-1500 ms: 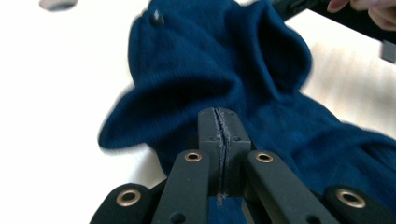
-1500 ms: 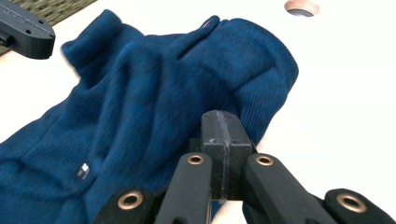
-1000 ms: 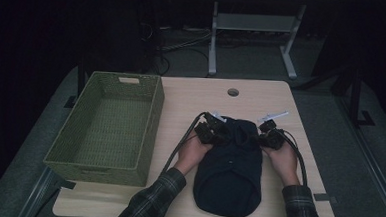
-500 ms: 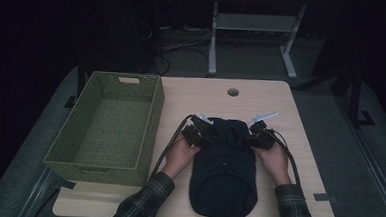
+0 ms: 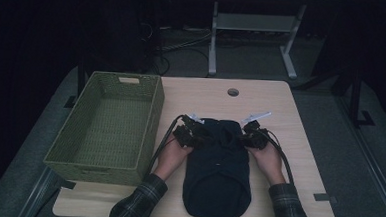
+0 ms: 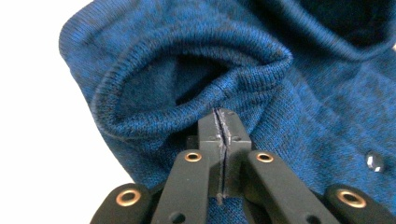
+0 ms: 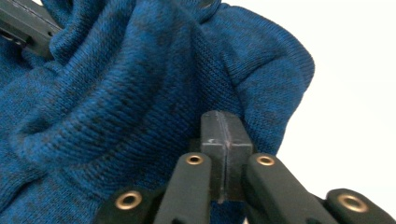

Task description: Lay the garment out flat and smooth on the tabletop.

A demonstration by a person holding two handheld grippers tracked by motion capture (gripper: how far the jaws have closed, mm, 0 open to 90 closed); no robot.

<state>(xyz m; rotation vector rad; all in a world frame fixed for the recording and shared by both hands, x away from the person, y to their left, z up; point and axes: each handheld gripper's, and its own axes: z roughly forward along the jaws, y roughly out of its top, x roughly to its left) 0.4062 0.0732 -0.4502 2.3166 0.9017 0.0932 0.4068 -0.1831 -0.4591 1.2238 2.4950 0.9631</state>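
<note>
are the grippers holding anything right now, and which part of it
Both hold the blue knitted garment. The left gripper is shut on a fold of fabric at its far left corner, the right gripper on a fold at its far right corner.

A light wooden table [image 5: 280, 118] is filling the centre of the frame — a green woven basket [image 5: 107, 126] sitting at its left, a dark blue sweater [image 5: 218, 175] lying lower centre.

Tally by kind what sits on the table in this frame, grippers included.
Blue knit garment: 1
Green woven basket: 1
Grippers: 2, the left gripper and the right gripper, each pinching the garment's far edge
Total: 4
</note>
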